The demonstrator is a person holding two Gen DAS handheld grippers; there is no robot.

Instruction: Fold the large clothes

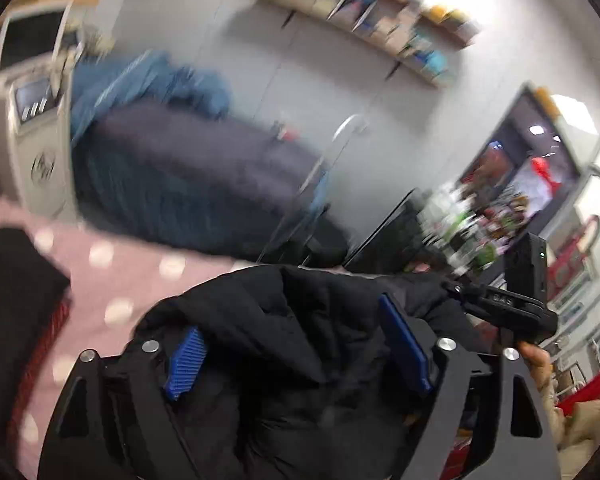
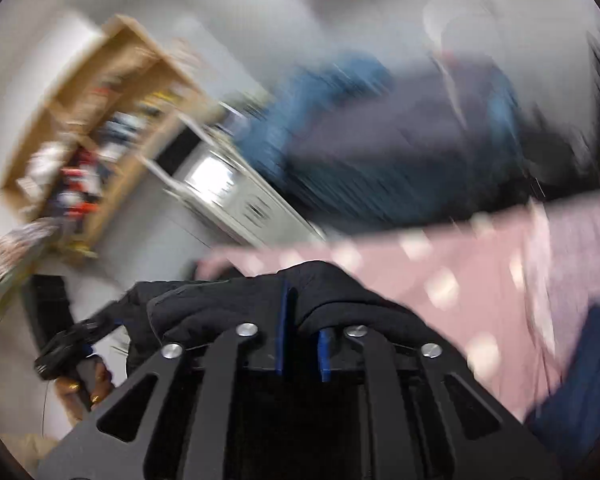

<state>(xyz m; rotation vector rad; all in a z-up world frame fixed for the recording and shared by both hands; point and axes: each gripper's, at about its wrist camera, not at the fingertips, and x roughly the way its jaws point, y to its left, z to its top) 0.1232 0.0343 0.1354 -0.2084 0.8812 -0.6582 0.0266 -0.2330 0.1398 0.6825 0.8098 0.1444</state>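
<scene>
Jacket (image 2: 236, 300): bookshelf (image 2: 100, 128) appears only beside right claw (image 2: 304, 332).

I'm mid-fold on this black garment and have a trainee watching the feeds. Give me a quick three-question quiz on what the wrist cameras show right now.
1. Multiple choice: the cloth just beyond the black garment is
A. plain grey
B. pink with pale dots
C. green striped

2. True or false: the left gripper has its jaws wide apart, with the black garment bunched between them.

3. Short answer: what colour are the pads on the left gripper's fingers?

Key: 1 B; 2 true; 3 blue.
</scene>
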